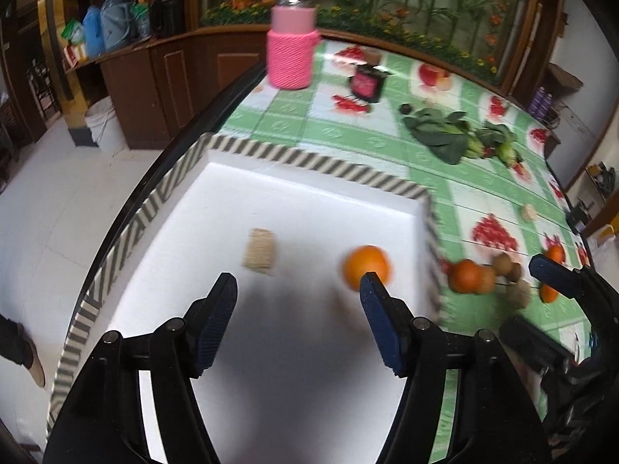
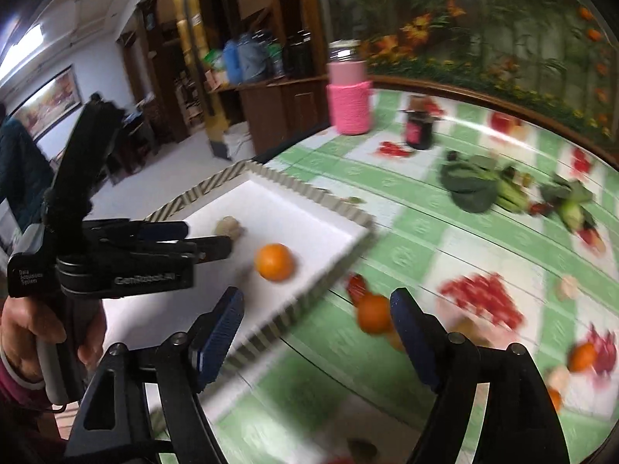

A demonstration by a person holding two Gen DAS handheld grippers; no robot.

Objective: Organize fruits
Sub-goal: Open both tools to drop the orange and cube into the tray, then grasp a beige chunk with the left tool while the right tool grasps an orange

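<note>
My left gripper [image 1: 298, 284] hangs wide open and empty over the white tray [image 1: 317, 178] with its striped rim. A round orange [image 1: 366, 267] and a tan ridged block [image 1: 260, 251] lie inside. My right gripper [image 2: 317, 301], also spread and empty, hovers over the glossy green-checked counter [image 2: 418, 228], with another orange [image 2: 373, 314] between its fingers' tips. Only the left view shows the brown kiwis [image 1: 506, 265].
</note>
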